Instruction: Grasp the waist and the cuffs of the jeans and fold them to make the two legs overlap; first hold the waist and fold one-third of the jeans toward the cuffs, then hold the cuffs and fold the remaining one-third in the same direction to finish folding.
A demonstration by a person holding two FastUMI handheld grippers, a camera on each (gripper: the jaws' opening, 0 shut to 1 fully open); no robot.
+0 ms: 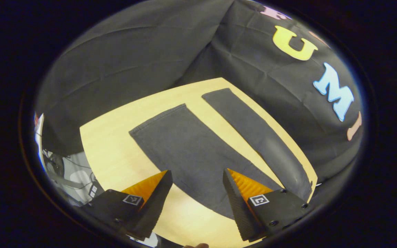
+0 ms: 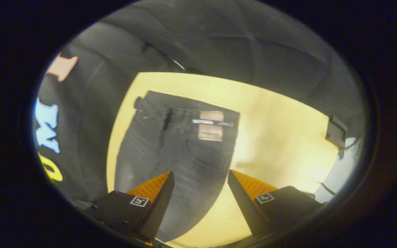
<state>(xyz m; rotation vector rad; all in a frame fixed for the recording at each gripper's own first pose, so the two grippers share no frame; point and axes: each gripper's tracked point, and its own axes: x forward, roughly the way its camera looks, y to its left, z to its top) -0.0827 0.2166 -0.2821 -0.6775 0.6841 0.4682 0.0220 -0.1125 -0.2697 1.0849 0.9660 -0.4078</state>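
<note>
Here we are at the desk point(image 1: 115, 151), pale wood and glossy under the light, with the dark jeans point(image 1: 191, 151) laid out flat across it. From the left gripper view the two legs run away from the camera, spread apart in a narrow V with a strip of bare desk between them, the nearer leg broad, the farther leg point(image 1: 253, 131) slimmer and lying close along the far desk edge by the black cloth wall. Both cuffs point(image 1: 159, 119) sit square and flat at the far end. The left claw point(image 1: 196, 184) hangs above the near leg, its fingers spread wide, nothing between them but cloth and desk below, gripping nothing. Over to the right gripper view: there is the waist point(image 2: 191, 105) of the jeans at the far end of the desk, waistband straight, a tan patch point(image 2: 211, 124) showing on it and a pocket seam curving below. The jeans' body runs back toward the camera and passes under the right claw point(image 2: 200, 186), which is also released, fingers well apart, hovering over the cloth's edge where fabric meets bare desk. A small dark box point(image 2: 335, 132) sits at the desk's right rim in that view, well apart from the jeans.
</note>
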